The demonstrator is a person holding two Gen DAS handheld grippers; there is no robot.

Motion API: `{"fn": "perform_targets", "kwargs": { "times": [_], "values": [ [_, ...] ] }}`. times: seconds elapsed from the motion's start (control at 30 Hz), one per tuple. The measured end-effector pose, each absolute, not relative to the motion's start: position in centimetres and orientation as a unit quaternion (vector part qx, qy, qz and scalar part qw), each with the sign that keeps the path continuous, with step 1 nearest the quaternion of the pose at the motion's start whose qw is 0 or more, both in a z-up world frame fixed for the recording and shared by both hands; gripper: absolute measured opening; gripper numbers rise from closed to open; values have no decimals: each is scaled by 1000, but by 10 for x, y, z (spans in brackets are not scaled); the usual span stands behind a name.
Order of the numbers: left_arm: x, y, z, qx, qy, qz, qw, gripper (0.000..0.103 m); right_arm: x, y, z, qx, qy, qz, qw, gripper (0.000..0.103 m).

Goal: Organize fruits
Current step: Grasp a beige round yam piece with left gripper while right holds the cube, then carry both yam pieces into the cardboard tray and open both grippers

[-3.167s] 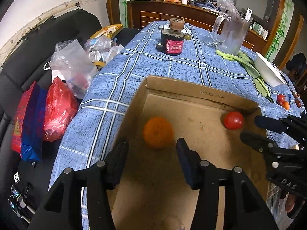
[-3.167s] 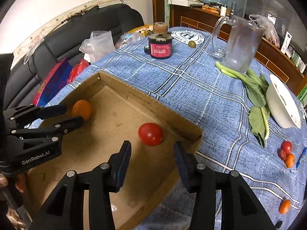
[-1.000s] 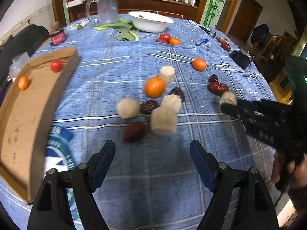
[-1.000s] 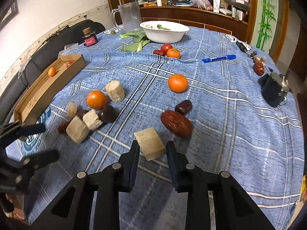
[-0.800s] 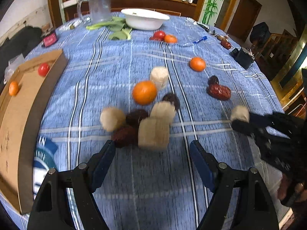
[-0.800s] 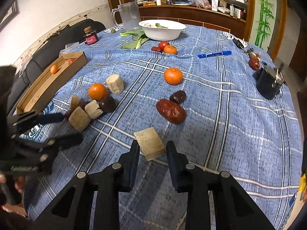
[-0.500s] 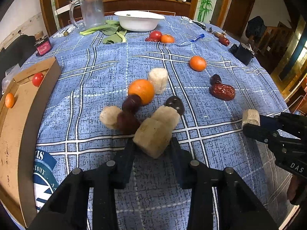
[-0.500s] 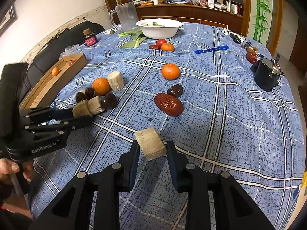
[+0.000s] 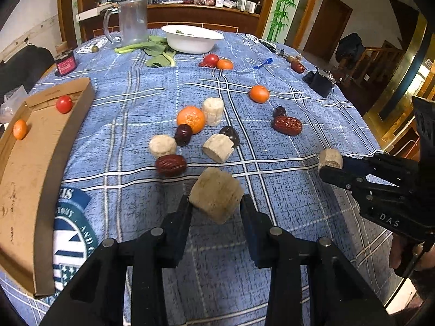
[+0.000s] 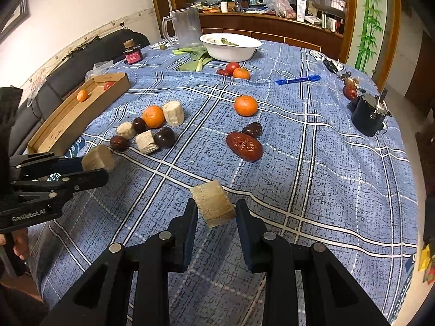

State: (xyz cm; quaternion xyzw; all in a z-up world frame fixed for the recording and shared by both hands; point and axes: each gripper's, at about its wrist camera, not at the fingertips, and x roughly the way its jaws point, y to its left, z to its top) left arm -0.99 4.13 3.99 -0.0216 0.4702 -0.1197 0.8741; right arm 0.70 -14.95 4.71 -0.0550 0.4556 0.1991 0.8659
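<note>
My left gripper (image 9: 216, 207) is shut on a beige cylindrical chunk (image 9: 216, 194) and holds it just above the blue checked cloth. My right gripper (image 10: 214, 207) is shut on a second beige chunk (image 10: 213, 202), also off the table. Each gripper shows in the other's view, the right one (image 9: 330, 167) at the right edge and the left one (image 10: 98, 167) at the left edge. Ahead lies a cluster with an orange (image 9: 190, 119), dark dates (image 9: 170, 165) and more beige chunks (image 9: 218, 147). The cardboard box (image 9: 35, 163) on the left holds a tomato (image 9: 64, 104) and a small orange (image 9: 19, 129).
A lone orange (image 10: 245, 105) and two dates (image 10: 244, 142) lie mid-table. Farther back stand a white bowl (image 10: 231, 46), greens, a glass jug (image 10: 185, 28), a tomato pair (image 10: 236, 70), a blue pen (image 10: 297, 79) and a black object (image 10: 368, 118). A sofa runs along the left.
My left gripper closed from wide open onto the beige chunk and lifted it out of the cluster. My right gripper kept its chunk and drifted back a little.
</note>
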Motion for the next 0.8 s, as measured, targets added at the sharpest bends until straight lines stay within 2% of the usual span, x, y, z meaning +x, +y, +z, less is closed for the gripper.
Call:
{"fn": "perform_targets", "kwargs": {
  "times": [0.8],
  "values": [
    [-26, 103, 71, -27, 431, -101, 896, 36, 0, -71, 56, -76, 463, 204, 859, 31]
  ]
}}
